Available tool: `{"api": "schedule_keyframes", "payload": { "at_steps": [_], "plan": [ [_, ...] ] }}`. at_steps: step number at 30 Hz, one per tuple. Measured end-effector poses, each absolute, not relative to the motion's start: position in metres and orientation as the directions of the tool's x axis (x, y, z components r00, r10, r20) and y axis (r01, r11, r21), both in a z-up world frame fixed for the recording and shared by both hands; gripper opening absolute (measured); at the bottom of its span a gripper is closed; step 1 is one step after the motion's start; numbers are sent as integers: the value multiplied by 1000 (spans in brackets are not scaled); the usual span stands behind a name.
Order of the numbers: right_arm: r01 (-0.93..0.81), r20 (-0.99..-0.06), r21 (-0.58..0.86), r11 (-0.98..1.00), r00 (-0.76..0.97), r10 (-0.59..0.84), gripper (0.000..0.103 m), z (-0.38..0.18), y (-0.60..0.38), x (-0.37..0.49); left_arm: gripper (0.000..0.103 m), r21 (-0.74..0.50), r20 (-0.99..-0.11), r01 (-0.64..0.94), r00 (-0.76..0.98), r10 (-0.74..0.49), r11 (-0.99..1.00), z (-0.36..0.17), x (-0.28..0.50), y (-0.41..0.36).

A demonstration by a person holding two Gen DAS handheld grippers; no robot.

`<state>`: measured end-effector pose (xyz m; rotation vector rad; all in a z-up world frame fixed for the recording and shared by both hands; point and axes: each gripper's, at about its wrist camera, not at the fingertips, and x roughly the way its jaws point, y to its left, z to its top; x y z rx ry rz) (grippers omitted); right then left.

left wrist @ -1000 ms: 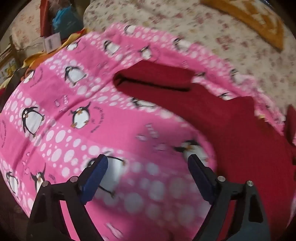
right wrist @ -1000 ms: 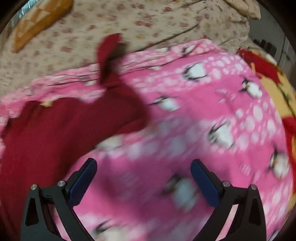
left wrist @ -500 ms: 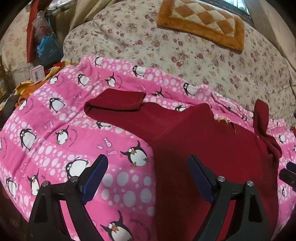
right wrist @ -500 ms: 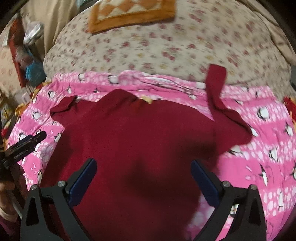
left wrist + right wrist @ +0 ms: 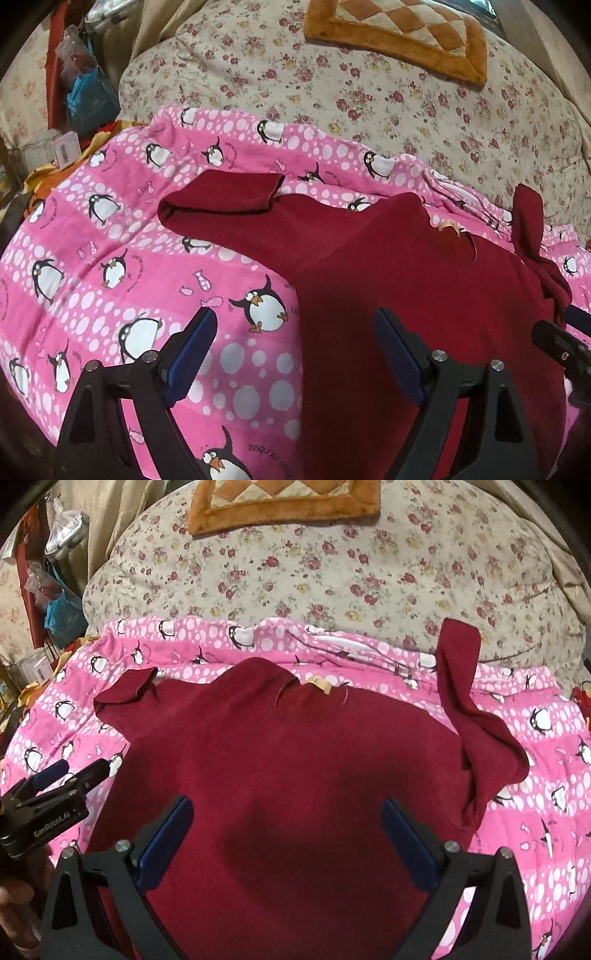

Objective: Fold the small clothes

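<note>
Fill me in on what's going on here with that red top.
A person is holding a two-finger claw in each hand over a dark red shirt spread flat on a pink penguin blanket, about to fold it. The left claw and the right claw are both open and hold nothing. The shirt is not yet folded: its left sleeve lies doubled back, and its right sleeve is twisted and bunched.

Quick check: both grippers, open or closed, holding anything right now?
Left gripper: open, holding nothing, above the edge of the red shirt.
Right gripper: open, holding nothing, over the shirt's middle.
</note>
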<state>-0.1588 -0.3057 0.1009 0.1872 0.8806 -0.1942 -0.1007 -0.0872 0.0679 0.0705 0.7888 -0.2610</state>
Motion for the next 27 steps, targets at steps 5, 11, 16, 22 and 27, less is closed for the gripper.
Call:
{"api": "schedule_keyframes", "payload": {
  "at_steps": [5,11,16,22,27],
  "plan": [
    [241,-774,31,970,620,-129,103,97,-299,-154,69,20,-711,260,682,-169,965,66,-100,-94],
    [253,-780,63,965,616,-111,103,91,-300,-149,69,5,-714,275,674,-189,961,66,-98,-98],
    [264,-770,95,960,631,-98,103,89,-297,-146,69,-14,-720,265,667,-193,964,65,-95,-96],
    [266,-784,113,957,616,-79,103,87,-292,-136,69,-19,-727,248,662,-184,968,63,-89,-94],
    [265,-788,107,958,610,-81,103,85,-290,-130,69,-31,-737,231,652,-179,972,60,-84,-90]
  ]
}}
